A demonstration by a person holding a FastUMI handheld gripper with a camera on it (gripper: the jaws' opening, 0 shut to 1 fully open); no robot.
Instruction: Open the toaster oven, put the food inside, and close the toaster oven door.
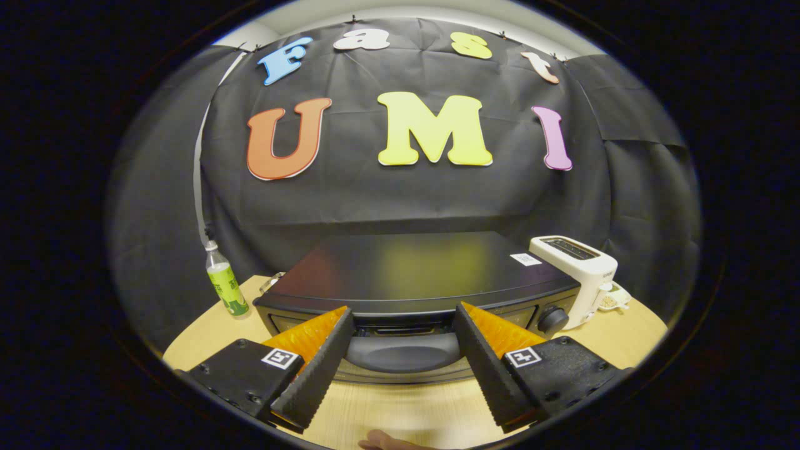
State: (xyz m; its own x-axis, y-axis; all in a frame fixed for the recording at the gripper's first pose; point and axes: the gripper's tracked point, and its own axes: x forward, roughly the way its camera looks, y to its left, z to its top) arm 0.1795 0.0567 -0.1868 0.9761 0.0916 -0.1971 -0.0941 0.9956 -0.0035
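A black toaster oven (412, 269) stands on the wooden table just ahead of my fingers, its flat top facing up. Its door (400, 359) hangs down toward me, tilted part way, with the dark handle bulge between my fingers. A round knob (553, 320) sits at the oven's right front. My gripper (403, 325) is open, its ribbed black fingers (325, 365) spread wide on either side of the door's middle, touching nothing that I can tell. Something pale, maybe the food or a hand (381, 441), peeks in below the fingers.
A white pop-up toaster (578, 269) stands right of the oven, with a small dish (615, 299) beside it. A green-labelled bottle (225, 284) stands at the table's left back corner. Bare wooden tabletop (406, 412) lies under the fingers.
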